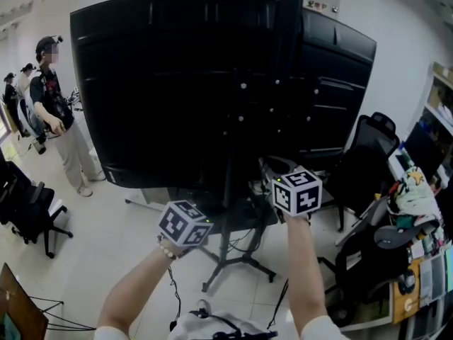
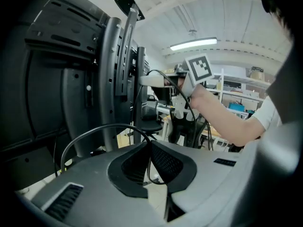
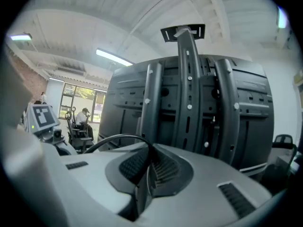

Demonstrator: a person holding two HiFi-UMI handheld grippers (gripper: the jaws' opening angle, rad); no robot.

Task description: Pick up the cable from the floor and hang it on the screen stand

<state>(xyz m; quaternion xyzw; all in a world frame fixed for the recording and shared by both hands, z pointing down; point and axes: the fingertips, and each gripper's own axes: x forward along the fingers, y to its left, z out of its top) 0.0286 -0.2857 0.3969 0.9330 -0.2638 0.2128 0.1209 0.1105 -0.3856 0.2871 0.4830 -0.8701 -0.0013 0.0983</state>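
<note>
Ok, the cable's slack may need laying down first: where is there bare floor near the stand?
Bare floor lies left of the stand base, between it and the black chair. A strip of it runs on toward the standing person. Right of the base it is crowded, with chairs and a cluttered shelf.

Pale, glossy floor [image 1: 106, 246] fills the lower left of the head view, with a black office chair [image 1: 28, 207] parked at the far left edge. A second black chair [image 1: 371, 147] sits at the right, cluttered shelving [image 1: 425, 261] at lower right, white wall [image 1: 403, 27] upper right. In the left gripper view, a ceiling strip light [image 2: 193, 44] glows upper centre above white racks [image 2: 236, 91]. In the right gripper view, a bright window [image 3: 83, 96] shows at mid-left.
</note>
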